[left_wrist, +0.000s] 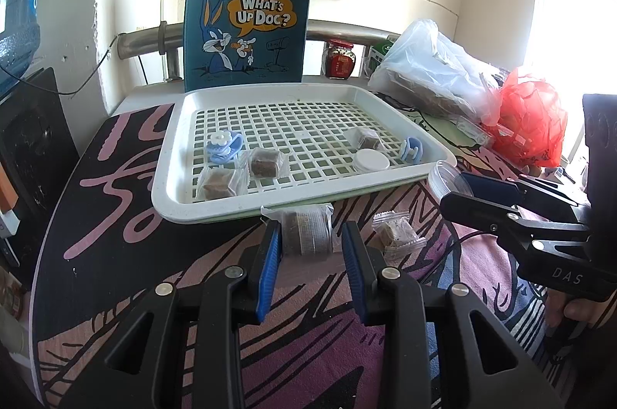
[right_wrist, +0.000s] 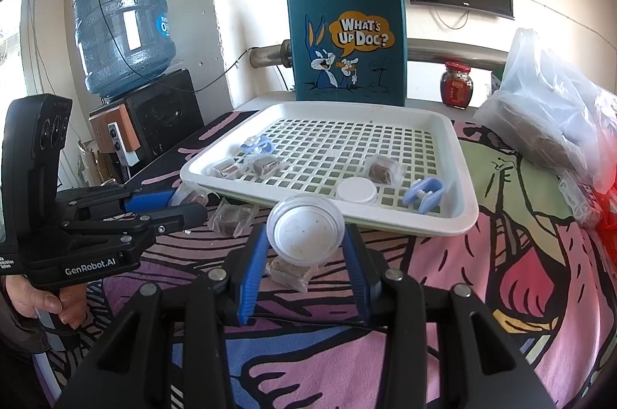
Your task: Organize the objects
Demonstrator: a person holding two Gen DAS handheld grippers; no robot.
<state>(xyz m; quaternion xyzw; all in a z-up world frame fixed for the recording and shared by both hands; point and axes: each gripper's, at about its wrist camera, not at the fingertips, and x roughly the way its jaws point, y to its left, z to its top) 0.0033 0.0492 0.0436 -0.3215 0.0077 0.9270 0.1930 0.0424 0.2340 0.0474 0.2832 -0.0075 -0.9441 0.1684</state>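
Left gripper [left_wrist: 308, 243]: blue-padded fingers [left_wrist: 270, 254] closed on a wrapped brown block [left_wrist: 306, 231], held just short of the near rim of the white slotted tray [left_wrist: 173, 204]. Wrapper edge touches or overlaps the rim; contact cannot be confirmed.

Right gripper [right_wrist: 304, 239]: fingers [right_wrist: 252, 266] clamp a clear round cup [right_wrist: 305, 229] by its sides, mouth facing the camera, held above the patterned surface [right_wrist: 462, 312] near the tray's front edge.

Loose on the surface: one wrapped block [left_wrist: 397, 235] just right of the left fingers; another wrapped block [right_wrist: 291, 272] below the cup, between the right fingers.

In the tray, beyond the fingers: two wrapped blocks [left_wrist: 219, 183] near the left front, a flower clip [left_wrist: 223, 146] behind them, a third block [left_wrist: 366, 139] toward the right, a white lid [left_wrist: 372, 161] and a blue clip [left_wrist: 412, 149] at the right front.

Teal tote bag [left_wrist: 246, 23] stands upright behind the tray's far rim.
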